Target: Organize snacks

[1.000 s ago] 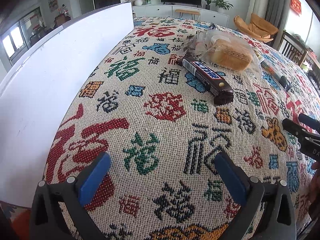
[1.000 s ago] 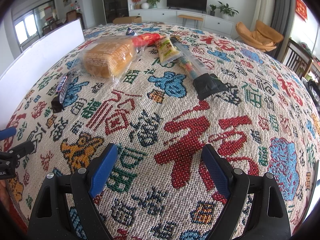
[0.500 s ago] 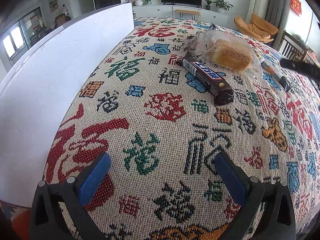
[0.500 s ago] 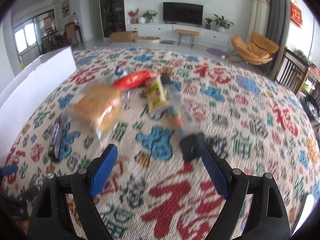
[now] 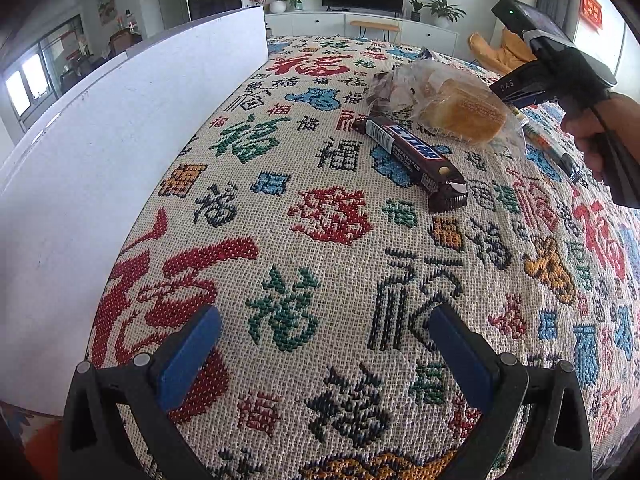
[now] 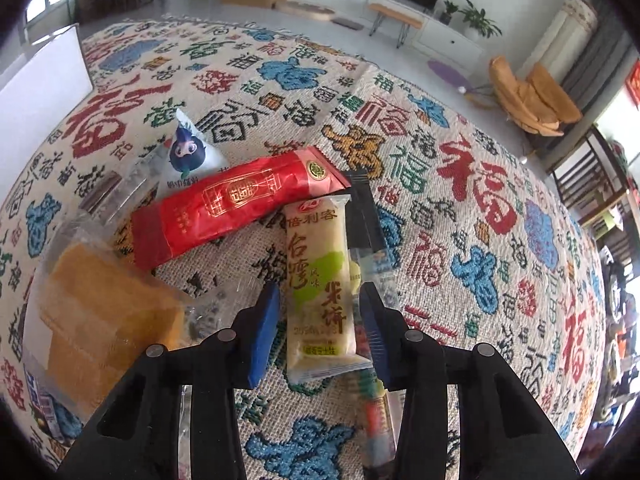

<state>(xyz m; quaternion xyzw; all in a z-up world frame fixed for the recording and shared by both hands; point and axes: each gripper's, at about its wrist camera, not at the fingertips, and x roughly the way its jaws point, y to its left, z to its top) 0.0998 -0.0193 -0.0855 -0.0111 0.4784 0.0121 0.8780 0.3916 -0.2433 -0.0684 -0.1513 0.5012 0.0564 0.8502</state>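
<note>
Two grippers are in view over a patterned cloth (image 5: 328, 216). The right gripper (image 6: 318, 330) is pointed down at a pale green rice-cracker pack (image 6: 318, 284), which lies lengthwise between its blue pads (image 6: 262, 332). Its jaws are closing, but a gap is seen on both sides of the pack, so no grip is made yet. Straddling the pack across its narrow width appears chosen so the jaws can close on the short side.

The snacks are heaped together: a red pack (image 6: 236, 210) lies across the cracker pack's far end, a bagged cake (image 6: 104, 312) sits to the left, a small white sachet (image 6: 188, 152) beyond, and a dark-ended tube (image 6: 366, 216) runs along the cracker pack's right edge, partly beneath it. The tube may be caught by the right pad.

The left gripper (image 5: 324, 354) is held wide open over bare cloth, nothing between its jaws, likely kept clear as a spare. A chocolate bar (image 5: 416, 156) lies well ahead of it, touching the cake bag. A white board (image 5: 120, 128) stands along the cloth's left edge; its purpose cannot be told.
</note>
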